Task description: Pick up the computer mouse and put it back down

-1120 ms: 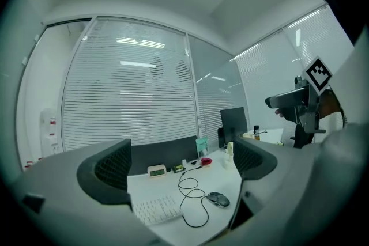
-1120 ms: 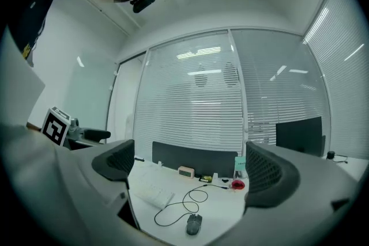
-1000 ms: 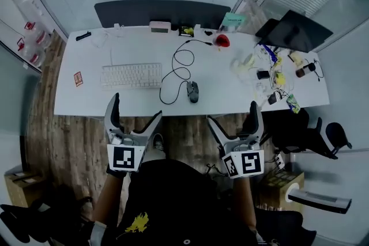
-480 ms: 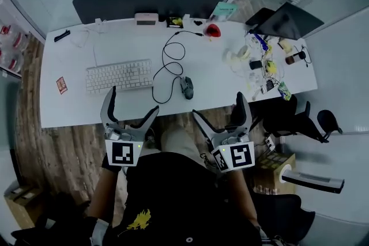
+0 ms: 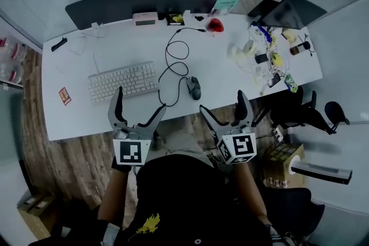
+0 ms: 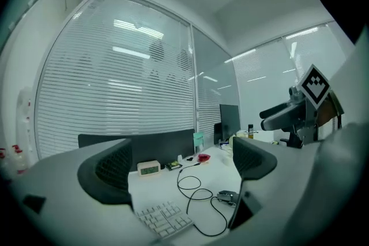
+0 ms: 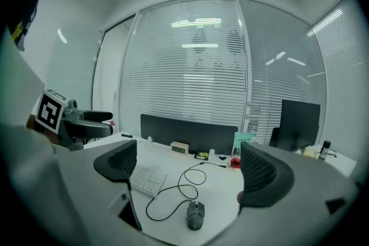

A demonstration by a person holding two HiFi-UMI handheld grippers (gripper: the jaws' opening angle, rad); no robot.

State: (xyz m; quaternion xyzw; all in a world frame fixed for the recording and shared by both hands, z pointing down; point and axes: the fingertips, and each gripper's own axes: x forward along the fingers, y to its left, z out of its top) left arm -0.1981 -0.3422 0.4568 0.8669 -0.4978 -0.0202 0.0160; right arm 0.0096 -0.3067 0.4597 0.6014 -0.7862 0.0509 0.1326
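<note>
A dark grey computer mouse [image 5: 195, 87] lies on the white desk [image 5: 86, 118] near its front edge, its black cable [image 5: 176, 60] looping back toward the rear. It also shows as the mouse [image 7: 195, 215] low in the right gripper view and the mouse [image 6: 227, 197] in the left gripper view. My left gripper [image 5: 137, 106] hangs open at the desk's front edge, just in front of the keyboard. My right gripper [image 5: 222, 107] is open too, a short way nearer me than the mouse. Neither holds anything.
A white keyboard [image 5: 123, 81] lies left of the mouse. At the back stand a small clock [image 5: 145, 18] and a red object [image 5: 215, 25]. Clutter [image 5: 268, 60] and a dark monitor [image 5: 288, 10] fill the right end. A black office chair [image 5: 308, 118] stands to the right.
The head view has shifted, so the desk sits closer to both grippers. Both grippers have come forward to the desk's front edge and stay open. The mouse has not moved on the desk.
</note>
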